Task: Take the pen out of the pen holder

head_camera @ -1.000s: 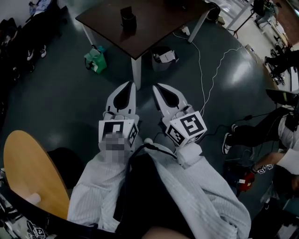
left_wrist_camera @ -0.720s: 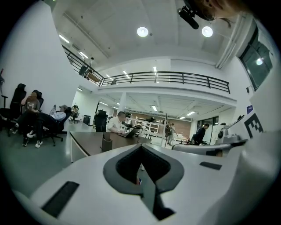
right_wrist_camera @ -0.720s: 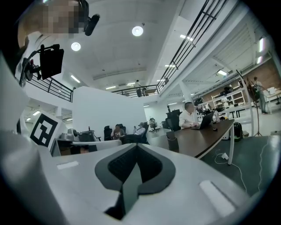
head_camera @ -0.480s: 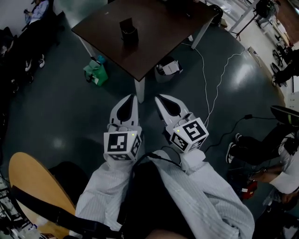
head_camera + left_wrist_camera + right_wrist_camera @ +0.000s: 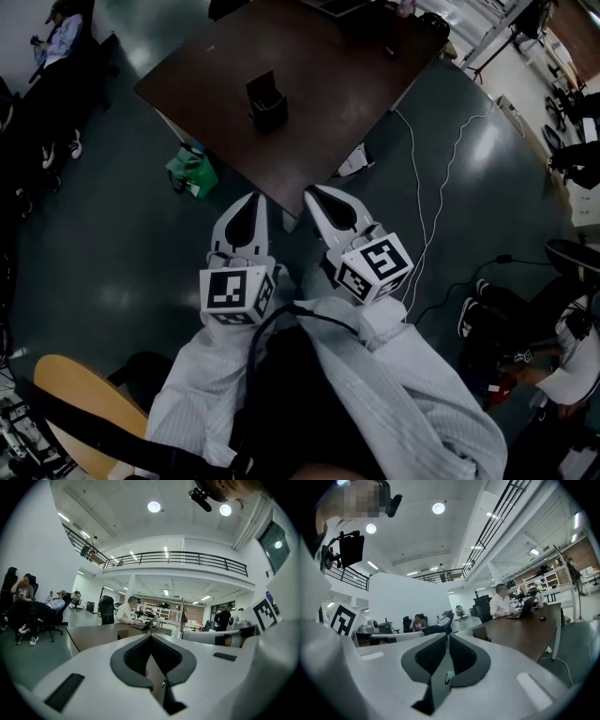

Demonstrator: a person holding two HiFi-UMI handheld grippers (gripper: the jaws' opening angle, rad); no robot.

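A black pen holder point(image 5: 267, 101) stands on the dark brown table point(image 5: 328, 66) in the head view. I cannot make out a pen in it from here. Both grippers are held side by side over the floor, short of the table's near corner. The left gripper point(image 5: 253, 200) is shut with nothing in it, and the right gripper point(image 5: 312, 193) is shut and empty too. In the left gripper view the left gripper point(image 5: 151, 637) points at the table edge point(image 5: 93, 634). In the right gripper view the right gripper point(image 5: 446, 637) points along the table top point(image 5: 525, 634).
A green bag point(image 5: 192, 171) and a white object point(image 5: 356, 161) lie on the floor by the table leg. White cables point(image 5: 422, 187) trail across the floor at right. People sit at the far left point(image 5: 56, 28) and right point(image 5: 562, 356). A wooden round seat point(image 5: 84, 412) is at lower left.
The view has come closer to the table: table and pen holder sit lower and larger in the head view. Both grippers stay shut, side by side.
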